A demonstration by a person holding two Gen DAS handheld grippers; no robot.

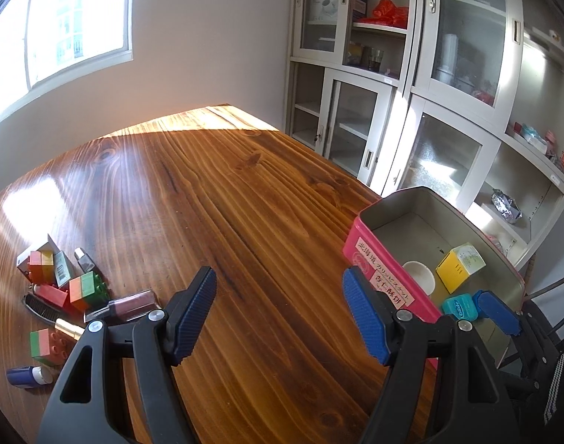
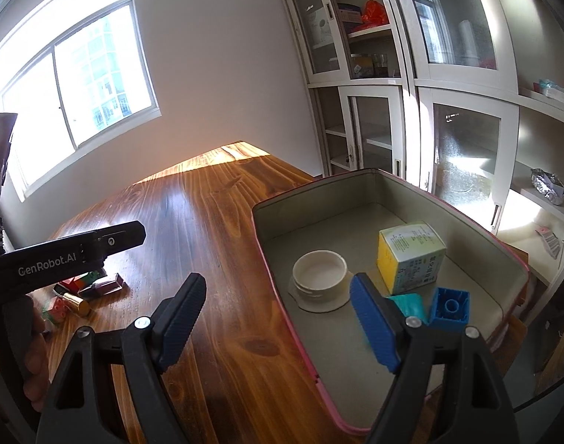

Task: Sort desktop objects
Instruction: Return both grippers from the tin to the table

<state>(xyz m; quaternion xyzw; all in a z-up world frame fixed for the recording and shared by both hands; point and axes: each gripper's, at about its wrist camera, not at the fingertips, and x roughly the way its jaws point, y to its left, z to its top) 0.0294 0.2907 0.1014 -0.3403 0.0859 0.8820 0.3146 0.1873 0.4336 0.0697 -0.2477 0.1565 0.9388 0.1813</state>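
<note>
A pink tin stands open at the table's right edge. Inside lie a white lid, a yellow box, a teal container and a blue brick. My left gripper is open and empty over bare wood, left of the tin. My right gripper is open and empty, straddling the tin's near left wall. A pile at the left holds coloured bricks, a lipstick, a dark red case, a comb and a blue tube.
The wooden table stretches away to a sunlit far corner. Grey glass-door cabinets stand right behind the tin. A window fills the left wall. The left gripper's black body and a hand cross the right wrist view's left side.
</note>
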